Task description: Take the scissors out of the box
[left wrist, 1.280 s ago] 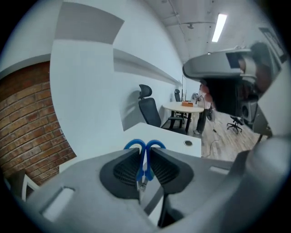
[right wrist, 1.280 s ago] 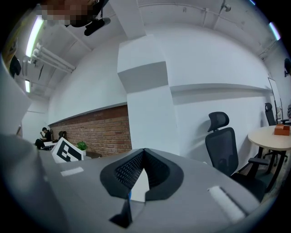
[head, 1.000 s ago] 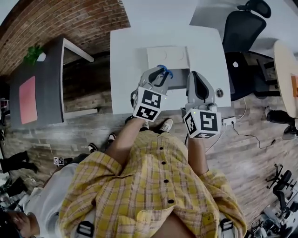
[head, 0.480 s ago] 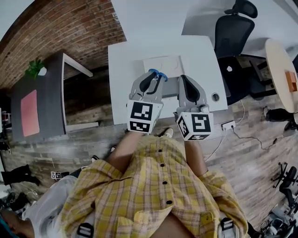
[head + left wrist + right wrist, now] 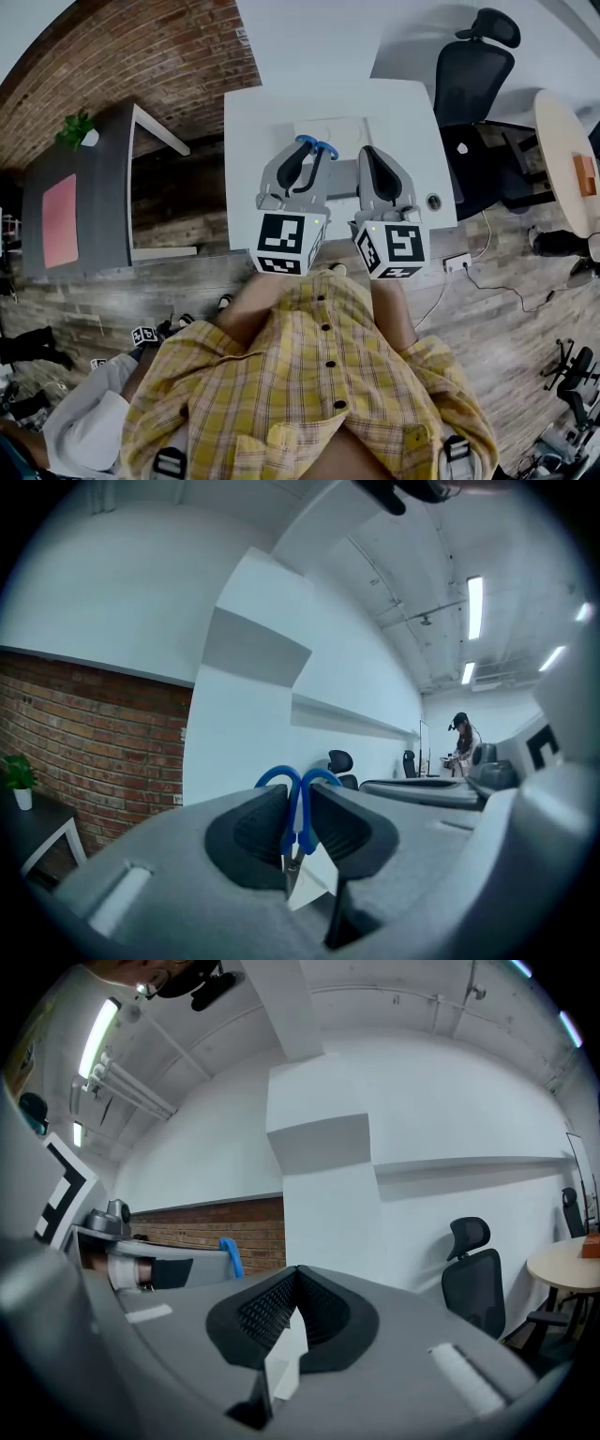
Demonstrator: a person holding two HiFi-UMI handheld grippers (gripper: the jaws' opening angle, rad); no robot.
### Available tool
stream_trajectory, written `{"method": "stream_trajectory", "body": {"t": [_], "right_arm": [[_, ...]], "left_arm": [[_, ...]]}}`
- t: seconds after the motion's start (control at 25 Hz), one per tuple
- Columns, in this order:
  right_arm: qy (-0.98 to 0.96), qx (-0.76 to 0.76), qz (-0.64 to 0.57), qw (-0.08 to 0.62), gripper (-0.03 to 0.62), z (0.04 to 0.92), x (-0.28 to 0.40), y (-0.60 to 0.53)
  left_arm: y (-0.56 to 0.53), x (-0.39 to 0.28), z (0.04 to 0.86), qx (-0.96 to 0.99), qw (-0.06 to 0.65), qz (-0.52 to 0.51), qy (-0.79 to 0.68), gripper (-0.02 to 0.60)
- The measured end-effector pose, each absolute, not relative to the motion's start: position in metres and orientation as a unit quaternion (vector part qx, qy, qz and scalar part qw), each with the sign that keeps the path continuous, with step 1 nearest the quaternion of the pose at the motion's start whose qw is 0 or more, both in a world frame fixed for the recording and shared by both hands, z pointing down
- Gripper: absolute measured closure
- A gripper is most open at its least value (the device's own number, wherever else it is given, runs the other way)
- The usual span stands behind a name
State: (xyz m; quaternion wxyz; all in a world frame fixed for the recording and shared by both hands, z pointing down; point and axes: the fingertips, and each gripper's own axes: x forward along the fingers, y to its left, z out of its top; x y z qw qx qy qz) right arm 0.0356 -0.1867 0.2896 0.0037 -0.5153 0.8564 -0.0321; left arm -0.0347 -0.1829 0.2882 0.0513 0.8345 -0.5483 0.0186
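Over the white surface (image 5: pixel 251 131), the left gripper (image 5: pixel 302 161) has its fingers clamped on the pair of blue-handled metal scissors (image 5: pixel 316 145). The two loops stick out past the fingertips. In the left gripper view the pads pinch the blue handles (image 5: pixel 299 803) just under the loops, with a bit of metal below. Probably gripped there so the blades stay shut and the pair cannot swing. The scissors look clear of the flat white cardboard box (image 5: pixel 342 127), held above its near edge, so the take-out looks nearly done.

The right gripper (image 5: pixel 373 164) sits beside the left, near the box. Its fingers are closed together on nothing in the right gripper view (image 5: pixel 296 1297). It likely just waits there, ready to steady the box, though contact with the box can't be told.

Count:
- one pair of scissors
- one box
- two grippers, one marker cube each
- one black office chair (image 5: pixel 473 66) behind the surface
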Motion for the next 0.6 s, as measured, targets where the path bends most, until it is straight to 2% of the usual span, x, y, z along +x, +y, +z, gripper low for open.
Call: {"method": "stream_trajectory", "body": {"t": [0.6], "right_arm": [[0.864,-0.503,-0.007,0.000,0.589,0.282,0.023,-0.183]], "left_arm": [[-0.176,-0.046,0.281,0.821,0.043,-0.002,-0.569,0.503]]}}
